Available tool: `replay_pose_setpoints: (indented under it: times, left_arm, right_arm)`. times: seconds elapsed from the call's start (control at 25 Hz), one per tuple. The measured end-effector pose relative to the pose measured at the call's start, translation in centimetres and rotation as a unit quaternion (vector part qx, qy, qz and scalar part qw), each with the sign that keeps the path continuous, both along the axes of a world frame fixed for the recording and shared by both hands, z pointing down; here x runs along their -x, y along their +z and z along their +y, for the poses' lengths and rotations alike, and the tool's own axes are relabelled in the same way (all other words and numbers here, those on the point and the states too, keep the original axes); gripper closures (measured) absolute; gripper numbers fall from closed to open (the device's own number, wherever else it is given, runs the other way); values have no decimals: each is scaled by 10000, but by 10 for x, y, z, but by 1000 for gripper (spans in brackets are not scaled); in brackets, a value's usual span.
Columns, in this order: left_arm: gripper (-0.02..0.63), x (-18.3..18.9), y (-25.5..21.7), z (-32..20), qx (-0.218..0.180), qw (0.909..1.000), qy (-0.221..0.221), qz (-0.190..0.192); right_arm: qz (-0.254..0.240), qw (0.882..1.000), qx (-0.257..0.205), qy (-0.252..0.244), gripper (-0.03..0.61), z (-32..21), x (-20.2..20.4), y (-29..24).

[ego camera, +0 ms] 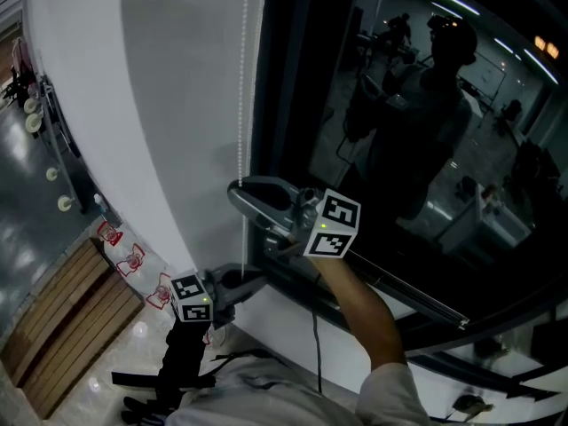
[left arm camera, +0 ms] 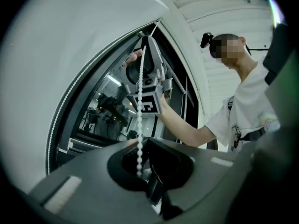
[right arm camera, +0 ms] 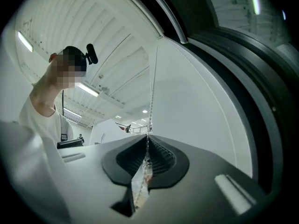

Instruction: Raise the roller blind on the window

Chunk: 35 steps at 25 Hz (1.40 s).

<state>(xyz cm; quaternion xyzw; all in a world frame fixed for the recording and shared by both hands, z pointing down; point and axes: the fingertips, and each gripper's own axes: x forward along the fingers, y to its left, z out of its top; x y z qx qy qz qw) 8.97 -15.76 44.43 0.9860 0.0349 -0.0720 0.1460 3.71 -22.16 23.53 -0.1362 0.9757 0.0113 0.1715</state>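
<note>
The white roller blind (ego camera: pixel 133 105) hangs at the left of the dark window (ego camera: pixel 399 149). Its white bead chain (ego camera: pixel 243 78) drops along the blind's edge. My right gripper (ego camera: pixel 238 192) is shut on the bead chain (right arm camera: pixel 152 92), which runs up from between its ribbed pads (right arm camera: pixel 161 160). Lower down and to the left, my left gripper (ego camera: pixel 257 278) points at the window frame. In the left gripper view the bead chain (left arm camera: pixel 139 125) runs straight down from the right gripper (left arm camera: pixel 145 43) into the dark gap of the left jaws. No pad visibly presses on it there.
The glass mirrors the person and a lit room. A window sill (ego camera: pixel 373 278) runs below the frame. Far below at the left lie wooden planks (ego camera: pixel 53 327) and red-and-white items (ego camera: pixel 133 256). A black stand (ego camera: pixel 169 380) is beside the person's body.
</note>
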Motion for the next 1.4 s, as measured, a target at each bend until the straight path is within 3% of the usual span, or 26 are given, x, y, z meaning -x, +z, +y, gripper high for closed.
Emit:
replay_pose_setpoints:
  times: [0.52, 0.84, 1.2, 1.4]
  left_arm:
    - [615, 0, 19, 3, 127, 9997, 41, -206]
    - [615, 1, 40, -1, 377, 9990, 29, -248]
    - [615, 1, 68, -5, 710, 9967, -7, -384]
    - [615, -2, 86, -4, 888, 9950, -5, -468]
  right_arm:
    - [925, 9918, 824, 301, 566, -7, 6, 134]
    - [1099, 9876, 1110, 183, 566, -2, 12, 168]
    - [1507, 9724, 1758, 291, 566, -7, 6, 240]
    - [1391, 9694, 2004, 276, 565, -2, 7, 256]
